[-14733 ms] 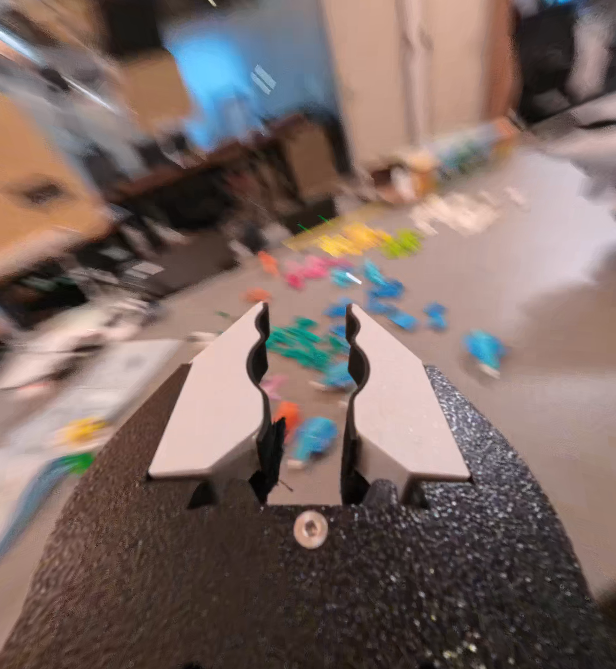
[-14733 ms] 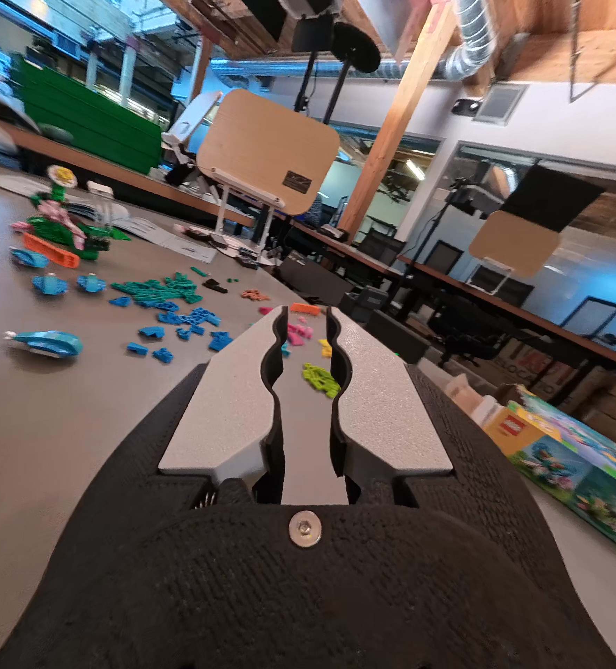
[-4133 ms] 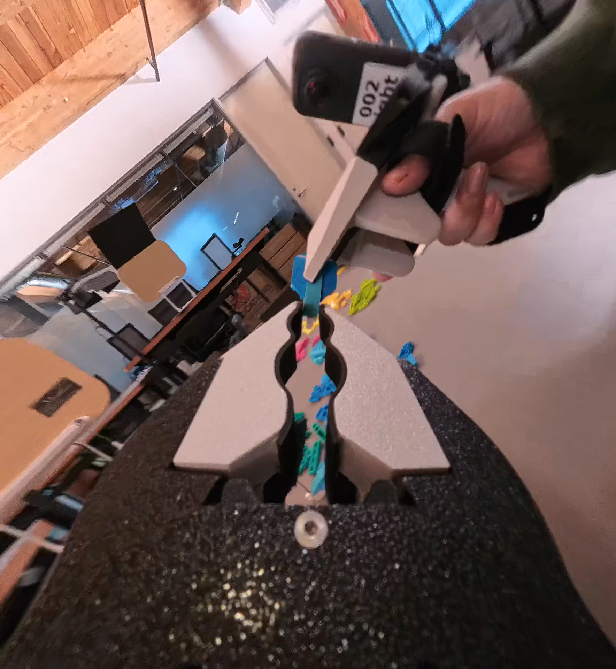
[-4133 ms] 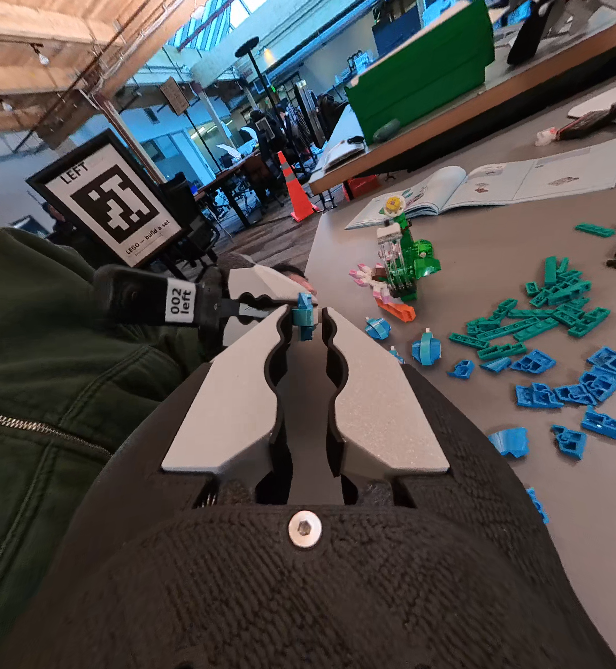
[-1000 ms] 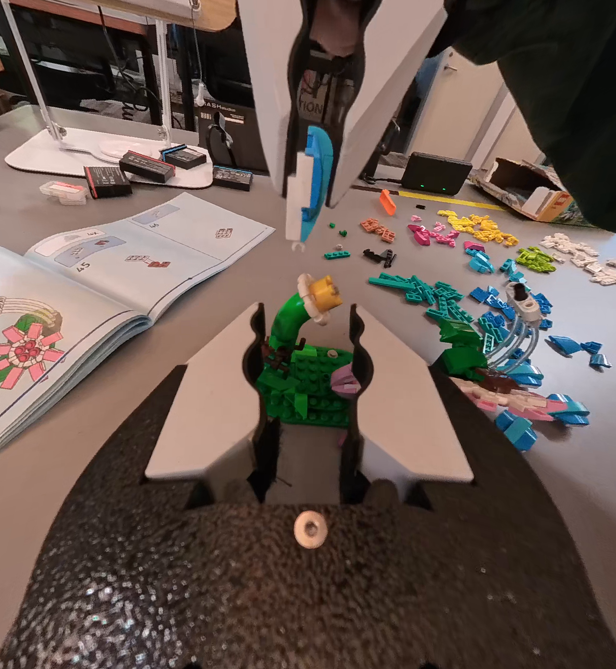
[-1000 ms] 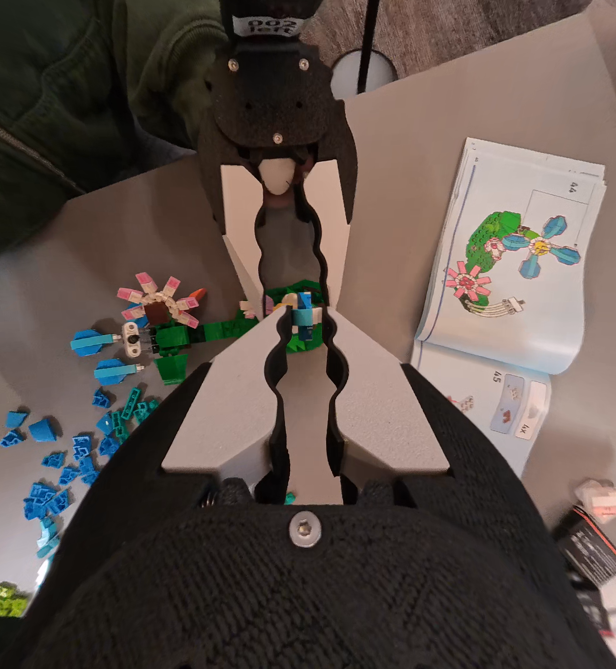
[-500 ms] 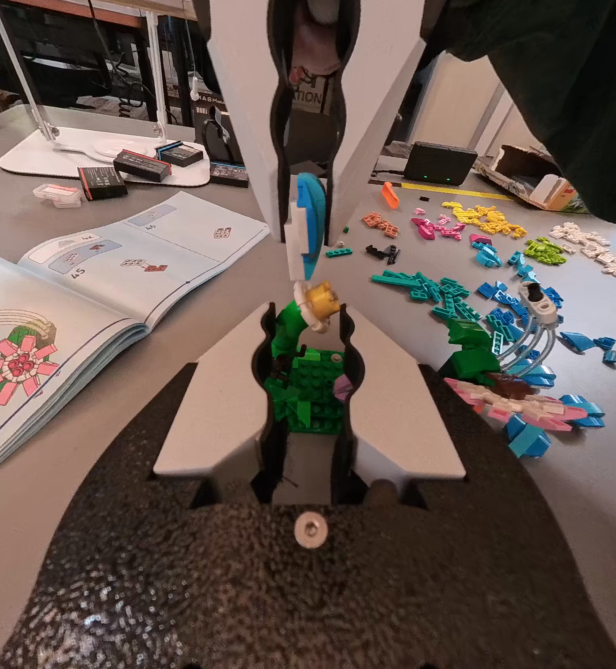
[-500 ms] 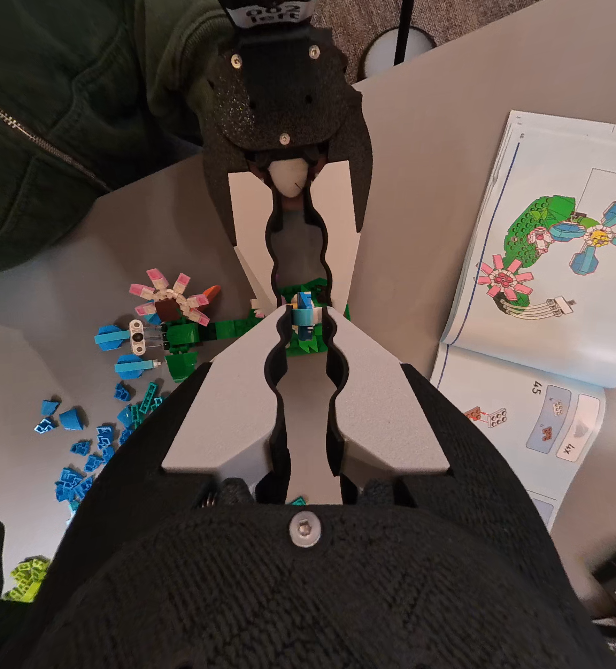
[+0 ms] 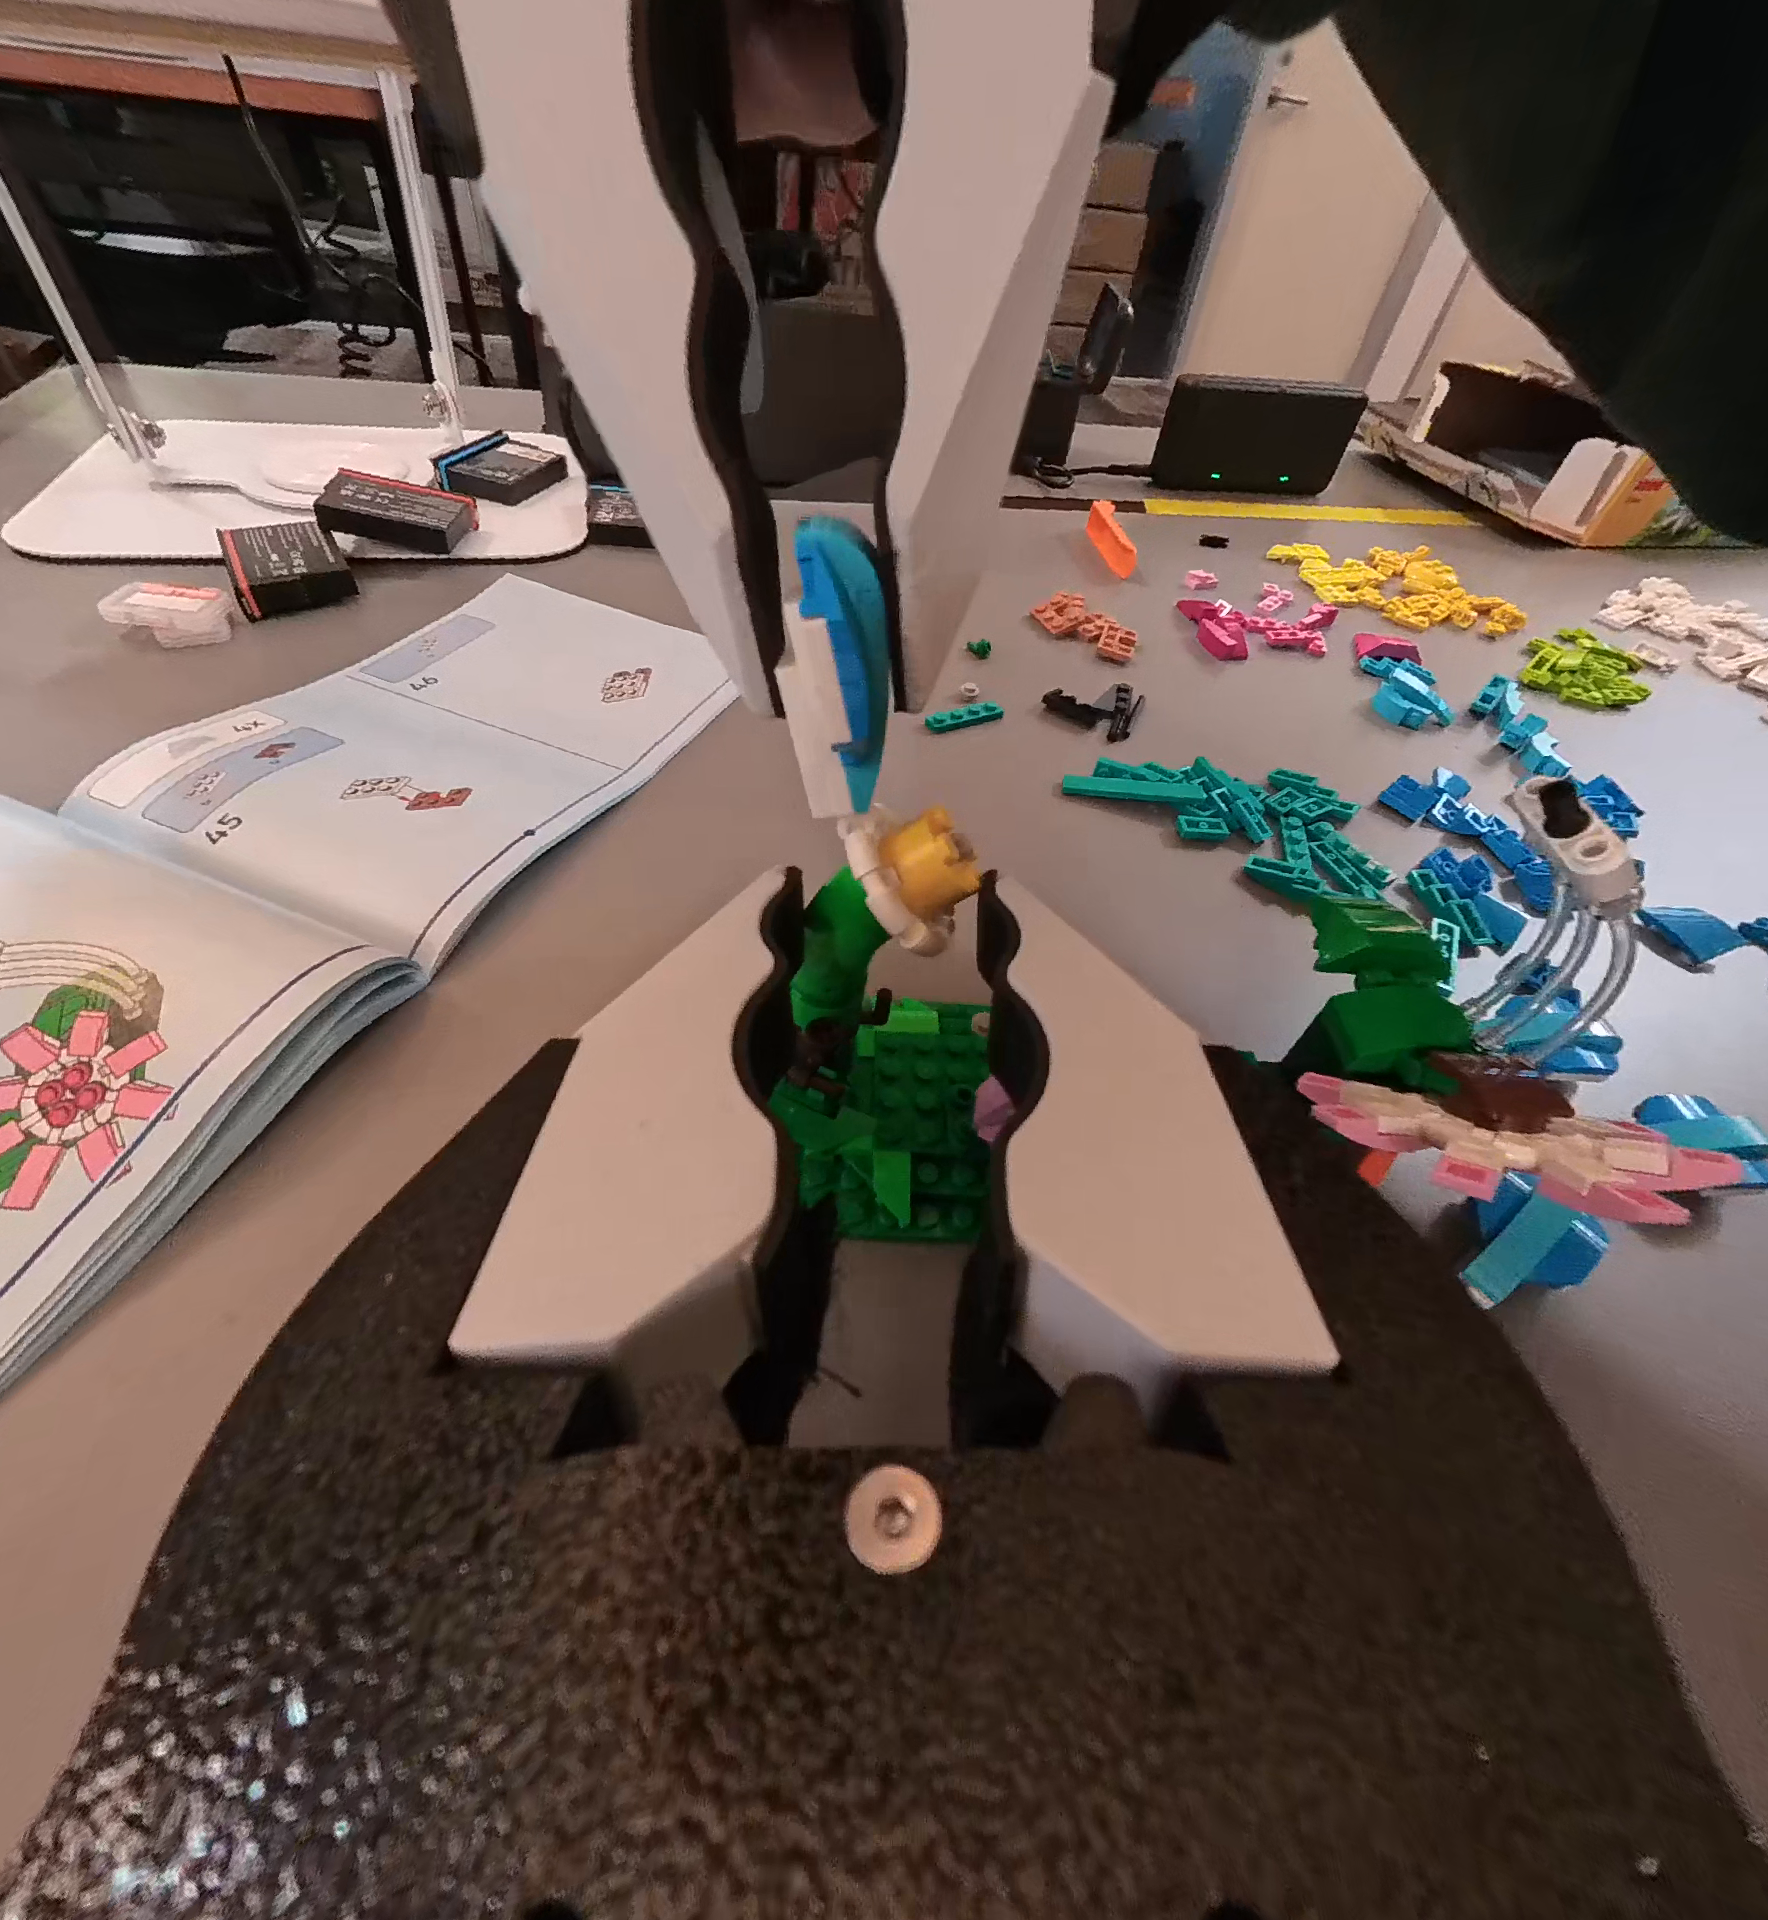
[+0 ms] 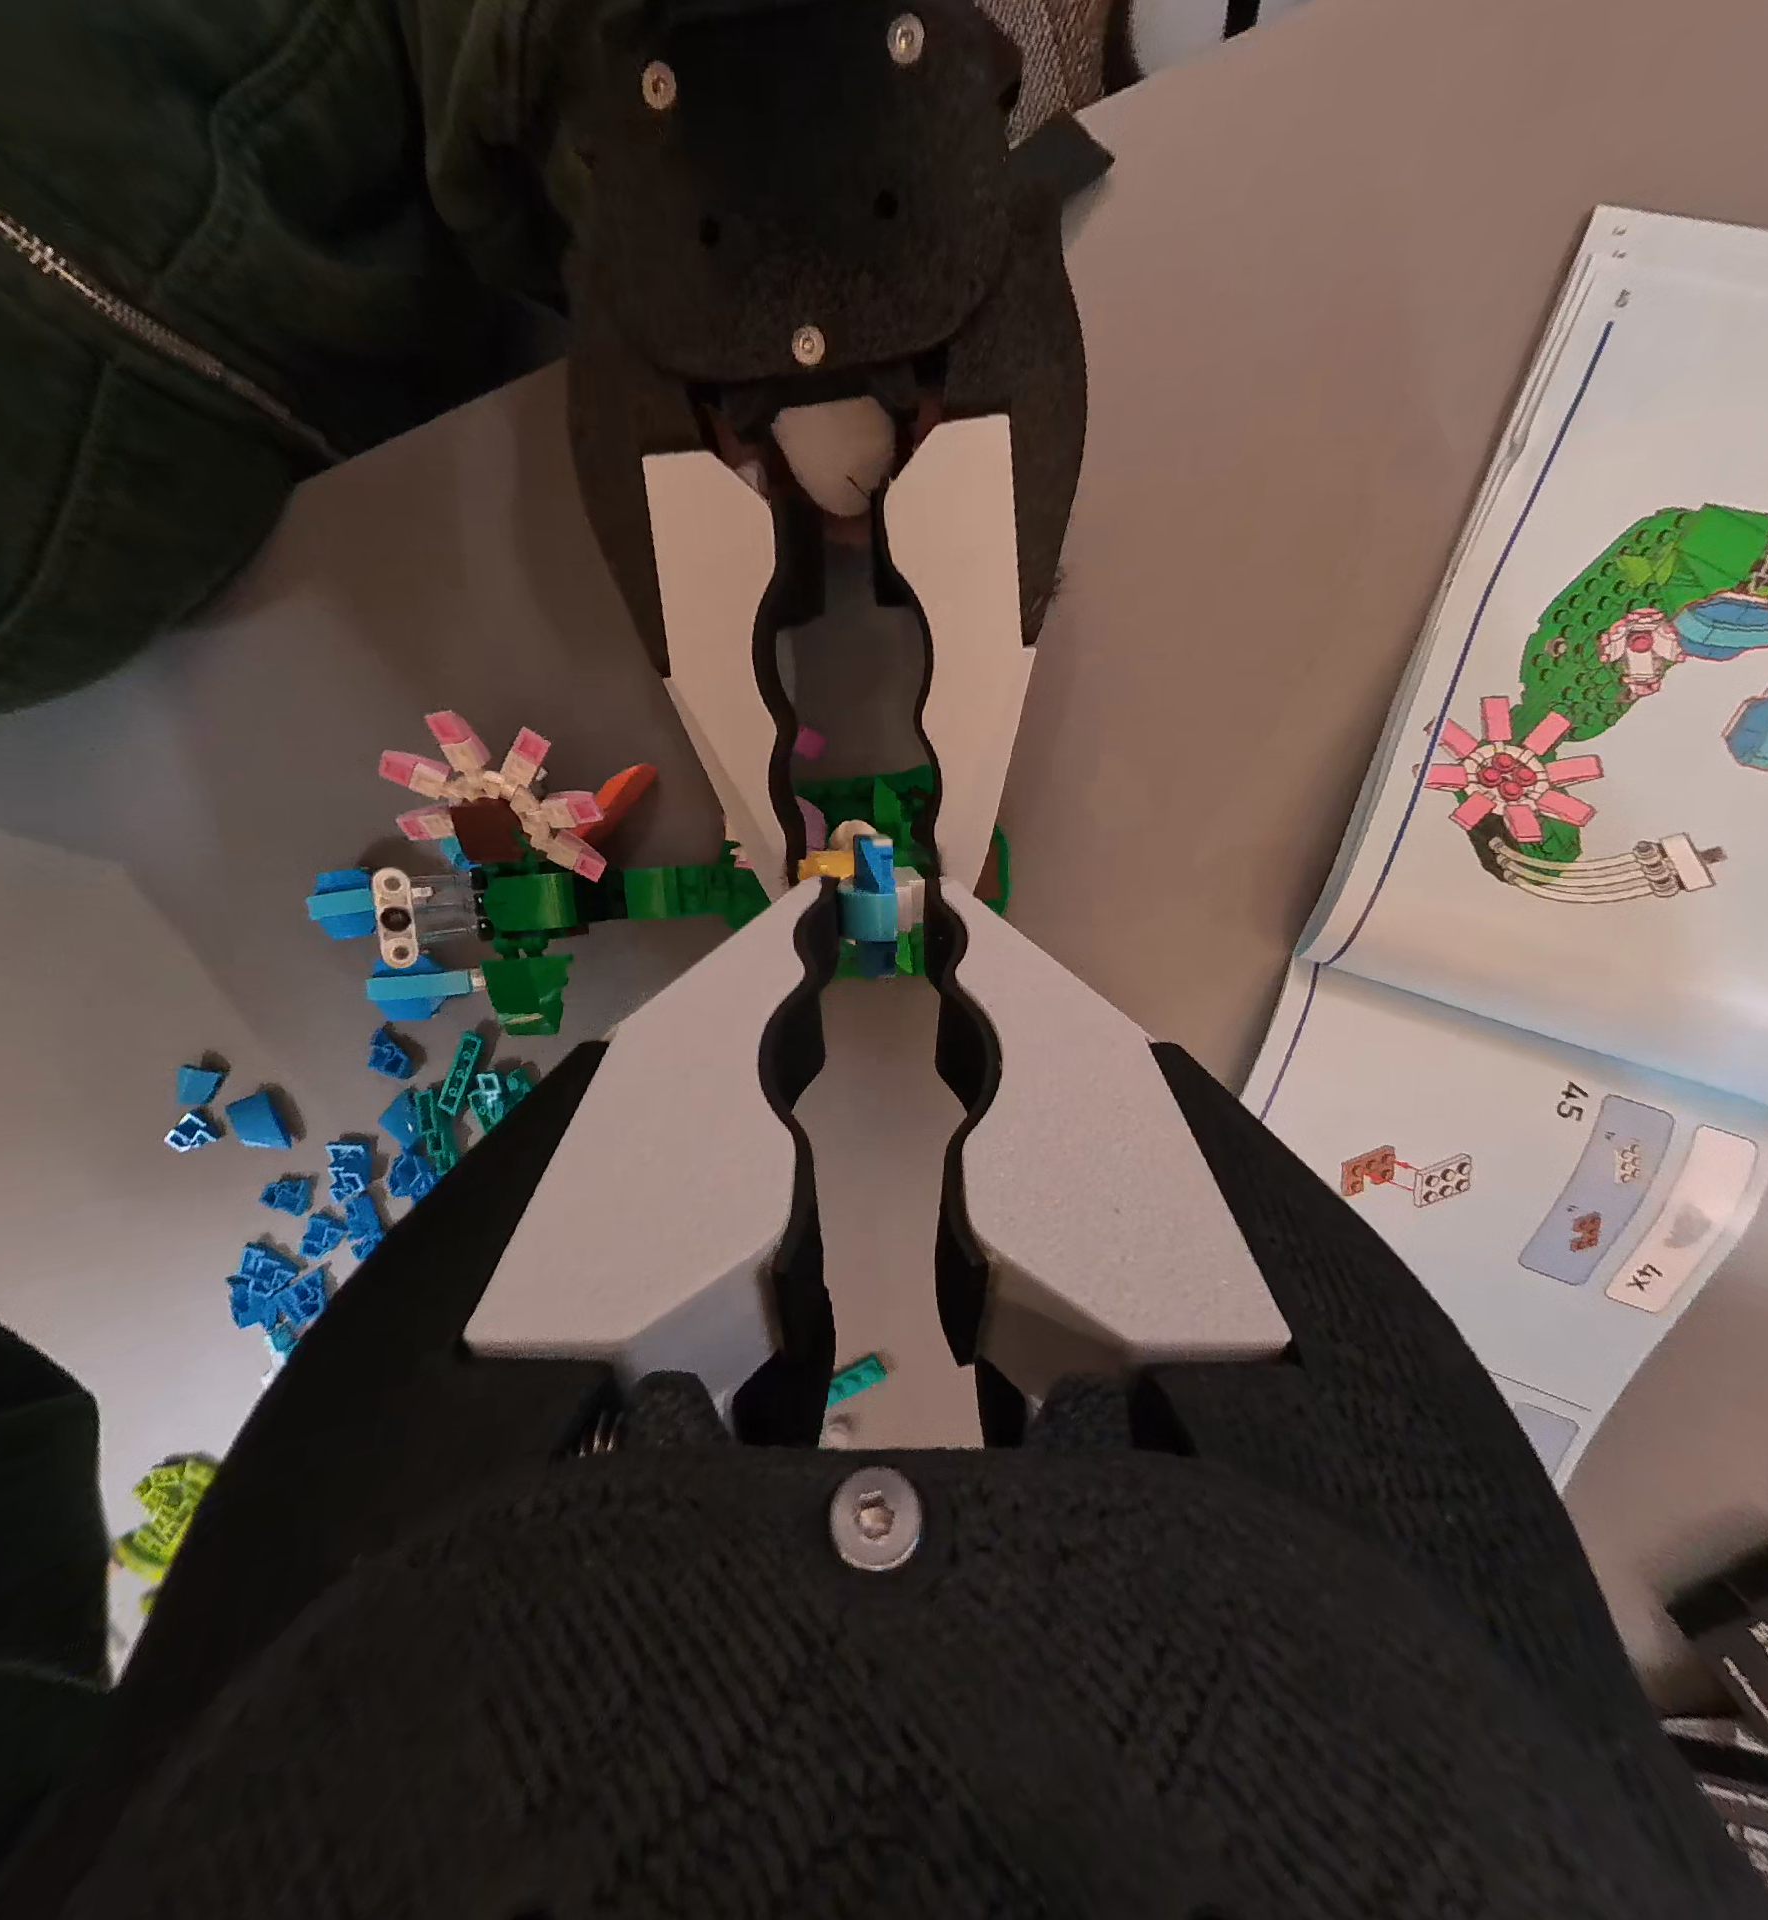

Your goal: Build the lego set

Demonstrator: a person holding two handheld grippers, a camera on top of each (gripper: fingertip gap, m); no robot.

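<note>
Both grippers grip: right [image 9: 826,681] pinches blue petal [image 9: 844,675] above left's [image 9: 885,904] green stem [image 9: 833,951]

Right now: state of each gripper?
Left gripper: closed on the green flower base.
Right gripper: closed on the blue-and-white petal.

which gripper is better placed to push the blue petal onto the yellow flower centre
Right. The right gripper already pinches the blue petal, its tip touching or nearly touching the yellow flower centre. The left gripper has its jaws around the green base, so it is better placed to steady it.
</note>
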